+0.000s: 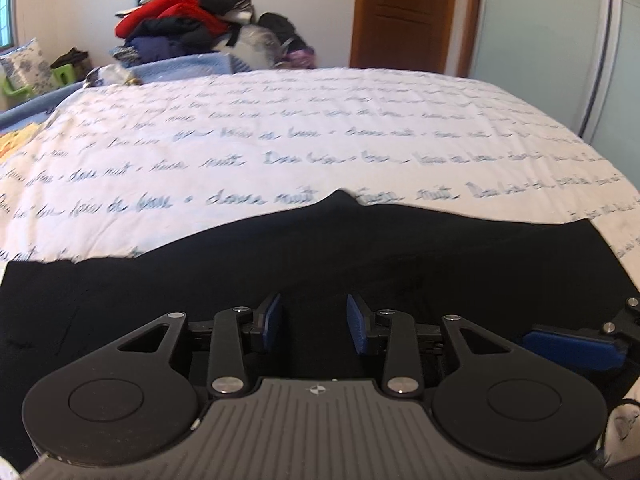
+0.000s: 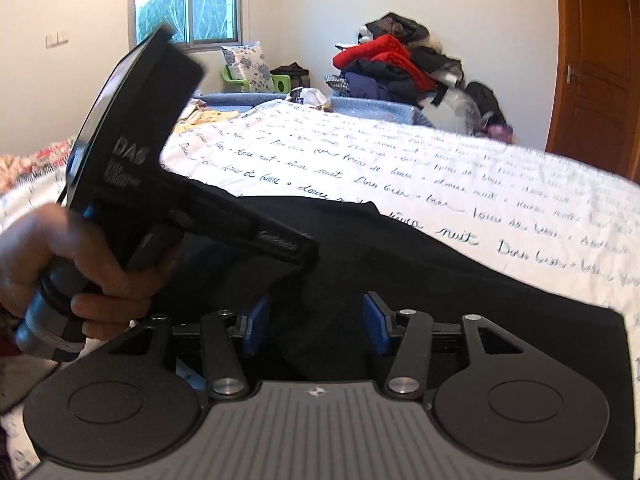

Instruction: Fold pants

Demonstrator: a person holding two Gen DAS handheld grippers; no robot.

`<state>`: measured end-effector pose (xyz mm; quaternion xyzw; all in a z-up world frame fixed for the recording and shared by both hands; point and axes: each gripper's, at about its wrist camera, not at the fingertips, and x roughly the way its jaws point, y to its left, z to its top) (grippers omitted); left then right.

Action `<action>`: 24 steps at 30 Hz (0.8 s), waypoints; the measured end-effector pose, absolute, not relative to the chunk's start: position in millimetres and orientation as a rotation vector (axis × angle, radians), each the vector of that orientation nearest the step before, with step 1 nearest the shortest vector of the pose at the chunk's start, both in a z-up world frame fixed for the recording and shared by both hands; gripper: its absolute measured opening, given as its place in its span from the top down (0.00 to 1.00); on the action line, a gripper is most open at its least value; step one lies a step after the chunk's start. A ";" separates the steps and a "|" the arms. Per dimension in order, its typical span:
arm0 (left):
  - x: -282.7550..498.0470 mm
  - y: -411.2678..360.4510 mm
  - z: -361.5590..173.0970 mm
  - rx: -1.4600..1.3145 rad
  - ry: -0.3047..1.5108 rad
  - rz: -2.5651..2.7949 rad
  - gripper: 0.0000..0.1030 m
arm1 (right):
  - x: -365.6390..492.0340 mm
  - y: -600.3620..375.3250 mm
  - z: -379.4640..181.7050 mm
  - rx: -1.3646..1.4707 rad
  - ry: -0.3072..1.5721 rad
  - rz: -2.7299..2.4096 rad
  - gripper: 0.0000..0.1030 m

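Two grippers: both low over the black fabric pants (image 1: 360, 264), side by side.
Pants place: flat on the white bedspread printed with blue handwriting (image 1: 280, 140), at its near edge.
Open room: wide bare bedspread beyond the pants' far edge; heaped clothes pile (image 1: 180, 16) and brown wooden door (image 1: 404, 12) stand well back.
Left gripper (image 1: 314, 326): blue pads parted, nothing between them, pointing across the pants.
Right gripper (image 2: 316, 326): pads parted, empty, over the dark cloth.
Person's left hand (image 2: 76, 264): wrapped around the left tool's handle, tool tilted downward.
Long axis: runs left to right across both views; which end is the waist cannot be told.
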<state>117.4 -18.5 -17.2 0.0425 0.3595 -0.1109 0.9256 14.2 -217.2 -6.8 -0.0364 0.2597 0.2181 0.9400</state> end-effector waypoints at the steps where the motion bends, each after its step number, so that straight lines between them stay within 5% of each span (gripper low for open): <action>1: 116.8 -15.5 -18.4 0.089 0.738 -0.220 0.61 | 18.0 -218.1 -8.7 -0.061 0.554 0.454 0.51; 15: 100.9 11.8 -13.6 0.068 0.719 -0.164 0.50 | 35.2 -208.3 -20.3 -0.126 0.666 0.440 0.51; 24: 89.0 38.7 -8.3 0.053 0.701 -0.107 0.45 | 35.0 -182.7 6.1 -0.222 0.541 0.473 0.51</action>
